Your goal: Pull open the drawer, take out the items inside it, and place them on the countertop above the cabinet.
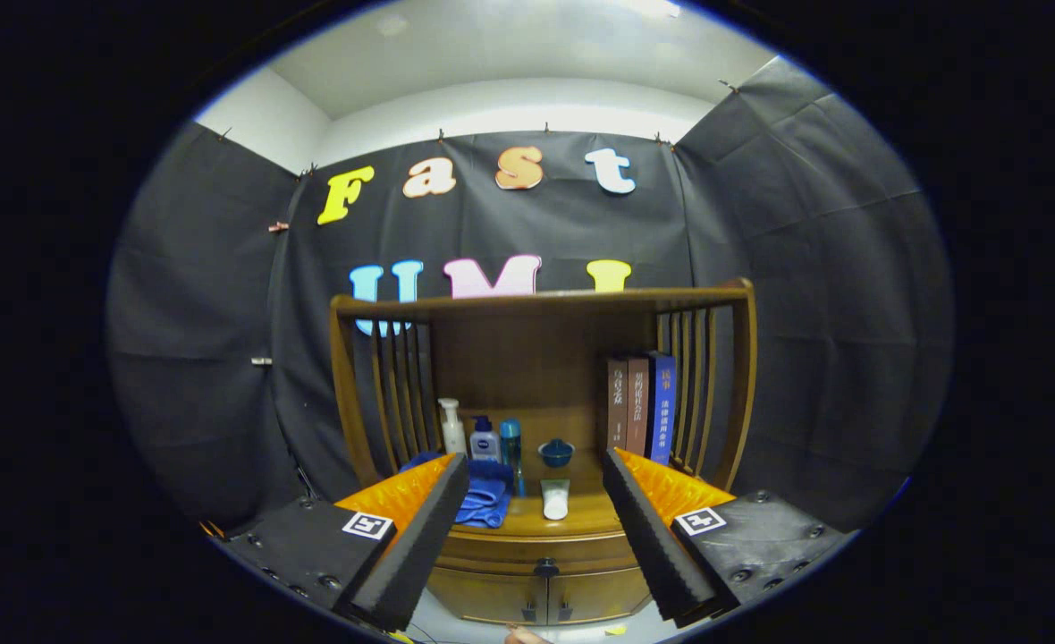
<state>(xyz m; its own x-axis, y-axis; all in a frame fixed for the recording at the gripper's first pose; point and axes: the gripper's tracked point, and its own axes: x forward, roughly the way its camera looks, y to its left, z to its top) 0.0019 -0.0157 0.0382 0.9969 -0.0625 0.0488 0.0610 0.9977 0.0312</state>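
Note:
A wooden cabinet [492, 599] stands ahead of me, some way beyond my fingers. Its drawer [501, 553] sits just under the countertop [586, 519] and looks shut, with a dark knob [545, 566] at its middle. My gripper [535, 470] is open, nothing between its fingers, and the countertop shows in the gap. A white tube [555, 498] and a crumpled blue cloth [485, 501] lie on the countertop near its front. What is inside the drawer is hidden.
Further back on the countertop stand a white pump bottle [451, 427], two blue bottles [485, 440], a small blue lidded bowl [556, 453] and three upright books [640, 407]. A slatted wooden shelf frame [742, 385] encloses them. Two cabinet doors [595, 597] lie below the drawer.

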